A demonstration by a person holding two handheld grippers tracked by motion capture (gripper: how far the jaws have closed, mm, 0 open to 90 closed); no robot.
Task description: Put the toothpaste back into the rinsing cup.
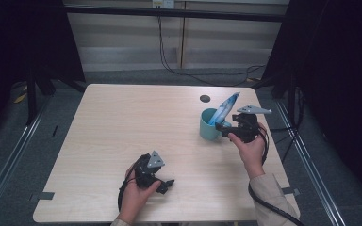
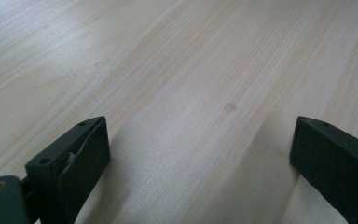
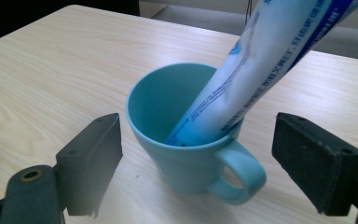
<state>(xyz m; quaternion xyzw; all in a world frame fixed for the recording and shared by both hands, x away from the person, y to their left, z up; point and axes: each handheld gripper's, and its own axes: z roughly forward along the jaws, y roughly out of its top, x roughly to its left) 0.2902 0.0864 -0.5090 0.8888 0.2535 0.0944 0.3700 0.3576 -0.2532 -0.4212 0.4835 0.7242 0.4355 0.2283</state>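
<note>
Wooden table (image 1: 122,127), bare apart from a small dark round spot (image 1: 205,98) behind the mug.

Teal mug (image 3: 191,140) stands upright toward the right side. Blue-and-white tube (image 3: 256,65) stands in it, leaning over the rim above the handle (image 3: 240,175).

Right gripper (image 3: 198,158): jaws spread wide on either side of the mug, grasping nothing. Left gripper (image 2: 200,154): released, low over bare wood near the front edge, well apart from the mug.

Risk: the tube is top-heavy and tilted; a jaw brushing the handle or rim on withdrawal could tip the mug or flip the tube out. Nothing else obstructs.
</note>
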